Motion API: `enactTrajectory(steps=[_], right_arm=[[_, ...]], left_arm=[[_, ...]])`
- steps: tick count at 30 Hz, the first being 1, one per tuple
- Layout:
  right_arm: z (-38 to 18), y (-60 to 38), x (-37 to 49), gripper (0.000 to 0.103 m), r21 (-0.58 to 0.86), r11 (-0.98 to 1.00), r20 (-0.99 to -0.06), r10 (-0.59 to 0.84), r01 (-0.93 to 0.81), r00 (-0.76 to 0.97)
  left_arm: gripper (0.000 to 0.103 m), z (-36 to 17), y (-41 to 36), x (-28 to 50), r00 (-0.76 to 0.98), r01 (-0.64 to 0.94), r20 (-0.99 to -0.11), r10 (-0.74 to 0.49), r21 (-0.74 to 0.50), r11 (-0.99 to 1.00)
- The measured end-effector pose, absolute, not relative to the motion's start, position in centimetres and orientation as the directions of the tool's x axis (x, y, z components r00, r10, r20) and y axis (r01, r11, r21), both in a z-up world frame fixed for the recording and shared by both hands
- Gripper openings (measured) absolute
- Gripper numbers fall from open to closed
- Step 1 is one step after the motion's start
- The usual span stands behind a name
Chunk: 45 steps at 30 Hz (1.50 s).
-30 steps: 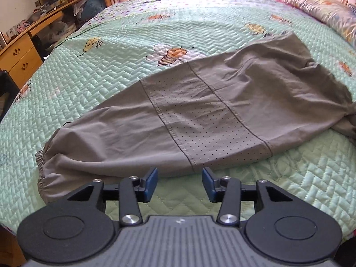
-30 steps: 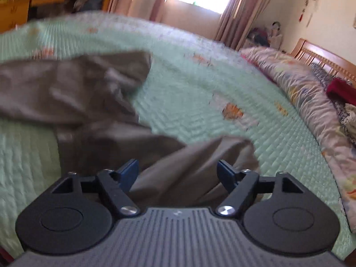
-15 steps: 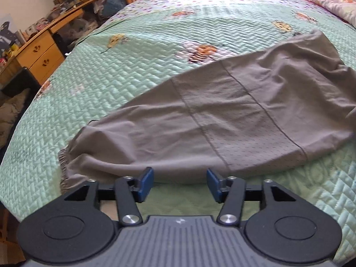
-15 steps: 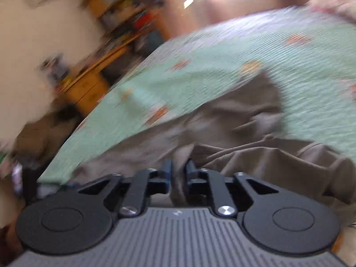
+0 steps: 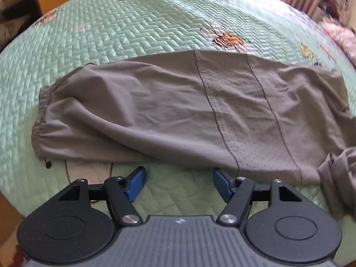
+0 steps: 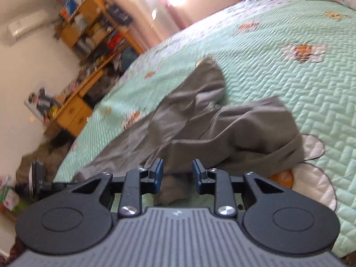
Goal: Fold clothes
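A pair of grey trousers made of thin cloth lies across a big bed. The bed is covered with a mint green quilted blanket that has bees and flowers sewn on it.

From the left wrist camera, one trouser leg lies long and mostly flat from side to side. Its gathered cuff is on the left. A band of dotted cloth between two dark seams runs across the leg. At the right edge a bunch of the same grey cloth hangs in folds.

The left gripper has blue pads. Its jaws are spread wide and have just been opening more. Only the green blanket shows between them. The near edge of the trouser leg is just beyond the tips, and I cannot tell if they touch it.

From the right wrist camera, the other end of the trousers is crumpled in a heap, with a pointed bit sticking up toward the far side. The right gripper has its jaws partly apart, and they have just opened a little. Grey cloth shows in the gap, but the pads do not squeeze it.

A yellow wooden desk with drawers stands beside the bed, and messy shelves are above it
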State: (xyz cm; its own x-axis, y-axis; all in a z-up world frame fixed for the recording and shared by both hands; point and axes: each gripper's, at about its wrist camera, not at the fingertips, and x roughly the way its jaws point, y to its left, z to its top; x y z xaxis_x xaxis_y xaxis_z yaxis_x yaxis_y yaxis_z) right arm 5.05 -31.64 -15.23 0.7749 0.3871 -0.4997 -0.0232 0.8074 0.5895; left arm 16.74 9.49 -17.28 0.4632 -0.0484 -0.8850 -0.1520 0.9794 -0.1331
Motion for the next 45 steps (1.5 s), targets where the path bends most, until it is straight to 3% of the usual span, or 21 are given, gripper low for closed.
enactTrajectory(steps=[17, 21, 26, 27, 29, 30, 35, 38, 40, 42, 45], right_arm=[[-17.2, -32.2, 5.3, 0.033, 0.594, 0.804, -0.484, 0.374, -0.017, 0.791], [-17.4, -32.2, 5.0, 0.034, 0.578, 0.816, -0.493, 0.363, -0.014, 0.791], [-17.6, -32.4, 5.0, 0.034, 0.577, 0.817, -0.491, 0.358, -0.012, 0.794], [-17.6, -32.2, 5.1, 0.034, 0.564, 0.825, -0.496, 0.349, -0.01, 0.795], [-17.7, -31.9, 5.2, 0.034, 0.536, 0.844, -0.509, 0.326, -0.003, 0.797], [-17.8, -31.7, 5.3, 0.034, 0.511, 0.859, -0.52, 0.302, 0.008, 0.799], [-16.8, -31.6, 5.5, 0.034, 0.288, 0.95, -0.54, 0.06, 0.117, 0.84], [-16.6, -33.5, 6.7, 0.035, 0.218, 0.952, -0.538, -0.066, 0.215, 0.84], [-17.3, -34.9, 8.1, 0.037, 0.262, 0.939, -0.566, -0.038, 0.223, 0.824], [-18.2, -35.5, 9.2, 0.038, 0.327, 0.924, -0.58, 0.03, 0.2, 0.814], [-18.8, -34.2, 9.8, 0.043, 0.368, 0.92, -0.574, 0.11, 0.136, 0.811]], left_arm=[[0.064, -17.7, 12.6, 15.3, 0.498, -0.512, -0.859, -0.116, -0.4, 0.76], [0.058, -17.4, 12.4, 15.8, 0.547, -0.475, -0.818, -0.178, -0.478, 0.739], [0.059, -18.5, 11.6, 16.6, 0.549, -0.465, -0.819, -0.167, -0.465, 0.754], [0.053, -18.6, 11.4, 17.0, 0.555, -0.462, -0.818, -0.15, -0.453, 0.763], [0.009, -18.4, 10.7, 18.2, 0.56, -0.436, -0.821, -0.113, -0.408, 0.802], [0.001, -18.3, 10.3, 18.9, 0.564, -0.413, -0.817, -0.117, -0.403, 0.817], [0.0, -15.0, 10.2, 23.6, 0.637, -0.36, -0.766, -0.093, -0.402, 0.842], [0.001, -10.3, 10.7, 26.0, 0.724, -0.3, -0.686, -0.071, -0.406, 0.863], [0.001, -6.7, 10.6, 27.5, 0.785, -0.247, -0.618, -0.032, -0.36, 0.9], [0.002, -4.8, 10.8, 29.6, 0.795, -0.241, -0.606, 0.017, -0.29, 0.926], [0.008, -5.5, 12.8, 32.8, 0.68, -0.237, -0.732, -0.042, -0.275, 0.932]])
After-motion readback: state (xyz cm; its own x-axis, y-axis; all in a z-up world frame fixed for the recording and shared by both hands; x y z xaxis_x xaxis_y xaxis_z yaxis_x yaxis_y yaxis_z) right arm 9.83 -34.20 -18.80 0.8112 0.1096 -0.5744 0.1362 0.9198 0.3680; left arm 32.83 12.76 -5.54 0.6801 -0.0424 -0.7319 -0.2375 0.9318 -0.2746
